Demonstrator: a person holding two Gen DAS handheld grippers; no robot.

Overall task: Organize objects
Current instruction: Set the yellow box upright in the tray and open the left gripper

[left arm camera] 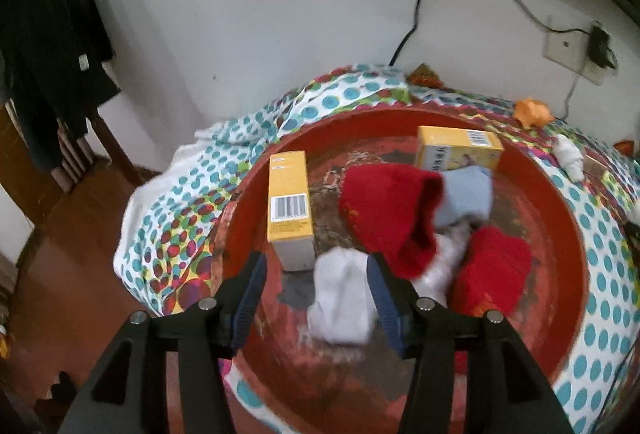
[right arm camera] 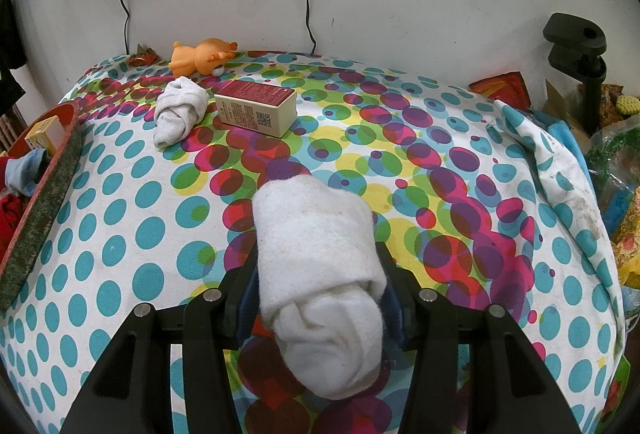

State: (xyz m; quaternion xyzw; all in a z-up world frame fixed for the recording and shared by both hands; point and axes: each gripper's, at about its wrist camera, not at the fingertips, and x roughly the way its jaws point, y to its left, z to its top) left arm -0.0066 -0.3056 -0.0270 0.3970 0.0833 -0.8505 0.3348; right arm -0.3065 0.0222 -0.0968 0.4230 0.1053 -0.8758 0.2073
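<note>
My left gripper hangs open over a red basin. A blurred white sock lies in the basin below the spread jaws, close to the right finger, and no pad presses on it. The basin also holds two yellow boxes, red socks and a pale blue sock. My right gripper is shut on a rolled white sock just above the dotted tablecloth.
On the cloth further back lie another white sock, a maroon-topped box and an orange toy. The basin's rim is at the left. A black clamp and bags crowd the right edge. Cables hang down the wall behind.
</note>
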